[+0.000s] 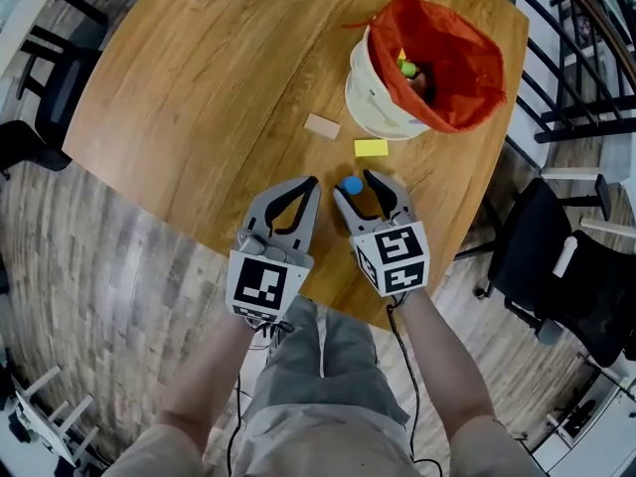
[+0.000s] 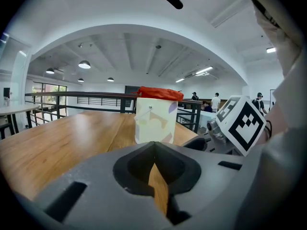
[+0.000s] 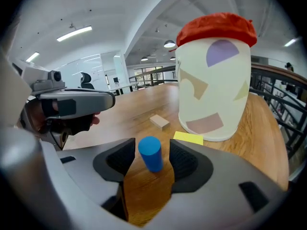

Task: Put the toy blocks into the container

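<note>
A white container [image 1: 376, 104] with a red liner stands at the table's far right, with toy blocks showing inside. In front of it lie a tan block [image 1: 322, 125] and a flat yellow block [image 1: 371, 148]. A blue cylinder [image 3: 150, 152] stands upright between the jaws of my right gripper [image 3: 152, 150], which is open, with a gap on each side of the cylinder. My left gripper [image 1: 311, 184] hovers just left of it, shut and empty. The container [image 3: 213, 90] rises close behind the cylinder, and the yellow block [image 3: 188, 138] lies at its foot.
The round wooden table [image 1: 199, 87] ends just under my grippers, over a plank floor. A black chair [image 1: 556, 256] stands to the right, another [image 1: 40, 97] to the left. A black railing [image 1: 576, 48] runs past the far right. People stand far off in the left gripper view.
</note>
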`<state>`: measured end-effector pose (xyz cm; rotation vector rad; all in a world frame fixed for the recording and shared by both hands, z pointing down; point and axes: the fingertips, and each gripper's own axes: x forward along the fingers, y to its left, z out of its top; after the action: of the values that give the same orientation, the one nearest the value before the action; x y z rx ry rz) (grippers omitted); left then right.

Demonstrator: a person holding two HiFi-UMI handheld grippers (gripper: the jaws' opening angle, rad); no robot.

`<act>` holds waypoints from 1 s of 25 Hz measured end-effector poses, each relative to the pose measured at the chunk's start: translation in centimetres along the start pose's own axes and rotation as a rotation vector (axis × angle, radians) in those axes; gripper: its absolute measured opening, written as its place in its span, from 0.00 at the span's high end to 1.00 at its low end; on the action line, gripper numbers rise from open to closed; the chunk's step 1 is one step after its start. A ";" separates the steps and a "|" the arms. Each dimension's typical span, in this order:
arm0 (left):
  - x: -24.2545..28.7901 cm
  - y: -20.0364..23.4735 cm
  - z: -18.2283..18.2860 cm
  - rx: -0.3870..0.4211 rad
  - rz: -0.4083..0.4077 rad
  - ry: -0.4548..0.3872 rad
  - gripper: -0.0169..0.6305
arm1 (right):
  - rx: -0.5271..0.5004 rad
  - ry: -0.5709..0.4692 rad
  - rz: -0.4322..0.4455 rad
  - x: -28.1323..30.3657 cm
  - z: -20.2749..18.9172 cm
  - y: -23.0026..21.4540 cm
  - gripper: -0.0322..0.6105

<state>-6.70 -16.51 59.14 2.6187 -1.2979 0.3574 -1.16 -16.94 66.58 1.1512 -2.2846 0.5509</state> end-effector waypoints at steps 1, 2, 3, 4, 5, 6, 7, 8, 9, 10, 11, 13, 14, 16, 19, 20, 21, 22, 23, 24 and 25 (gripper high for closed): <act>0.1 0.0 -0.4 -0.003 -0.001 0.006 0.96 | -0.002 0.006 -0.004 0.3 -0.2 -0.1 0.62; 0.2 0.1 -0.7 -0.006 -0.002 0.012 0.95 | -0.006 0.010 -0.010 0.5 -0.4 -0.1 0.62; 0.2 0.1 -0.9 -0.009 -0.003 0.017 0.96 | -0.009 0.014 -0.016 0.7 -0.6 -0.2 0.62; 0.3 0.1 -1.1 -0.011 -0.004 0.021 0.96 | -0.011 0.018 -0.020 0.8 -0.8 -0.2 0.62; 0.3 0.2 -1.2 -0.013 -0.004 0.024 0.96 | -0.013 0.021 -0.022 0.9 -0.9 -0.2 0.62; 0.4 0.2 -1.2 -0.015 -0.004 0.024 0.96 | -0.014 0.025 -0.022 1.0 -1.0 -0.2 0.62; 0.4 0.2 -1.2 -0.016 -0.004 0.025 0.96 | -0.015 0.027 -0.023 1.1 -1.1 -0.2 0.62; 0.5 0.3 -1.3 -0.017 -0.003 0.025 0.96 | -0.016 0.027 -0.026 1.2 -1.2 -0.2 0.64; 0.5 0.3 -1.4 -0.019 -0.003 0.027 0.96 | -0.020 0.025 -0.032 1.2 -1.2 -0.3 0.69; 0.5 0.3 -1.4 -0.021 -0.003 0.028 0.96 | -0.027 0.024 -0.040 1.2 -1.2 -0.3 0.71; 0.4 0.3 -1.5 -0.023 -0.003 0.030 0.96 | -0.035 0.023 -0.049 1.2 -1.2 -0.4 0.71; 0.3 0.2 -1.4 -0.025 -0.002 0.032 0.96 | -0.041 0.022 -0.059 1.2 -1.2 -0.4 0.71; 0.2 0.2 -1.3 -0.026 -0.002 0.032 0.96 | -0.038 0.021 -0.060 1.1 -1.2 -0.4 0.71; 0.0 0.1 -1.2 -0.026 -0.003 0.031 0.96 | -0.030 0.018 -0.057 0.9 -1.2 -0.4 0.71; -0.2 -0.1 -0.8 -0.023 -0.003 0.029 0.96 | -0.027 0.010 -0.052 0.3 -0.7 -0.3 0.71; -0.4 -0.1 -0.6 -0.020 -0.003 0.028 0.96 | -0.028 0.005 -0.049 0.1 -0.4 -0.2 0.71; -0.5 -0.2 -0.3 -0.015 -0.002 0.027 0.96 | -0.029 -0.001 -0.046 -0.3 -0.1 -0.1 0.71; -0.6 -0.3 0.0 -0.006 0.000 0.025 0.96 | -0.031 -0.009 -0.045 -0.7 0.4 0.0 0.71; -0.8 -0.4 0.5 0.011 0.002 0.023 0.96 | -0.033 -0.019 -0.044 -1.2 0.9 0.1 0.71; -1.0 -0.6 1.0 0.032 0.002 0.020 0.96 | -0.035 -0.028 -0.045 -1.7 1.5 0.1 0.71; -1.1 -0.8 1.5 0.053 0.001 0.016 0.96 | -0.036 -0.039 -0.047 -2.3 2.1 0.1 0.71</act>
<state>-6.53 -15.61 57.28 2.6537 -1.3016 0.4179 -0.63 -16.65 63.50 1.2044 -2.2845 0.4714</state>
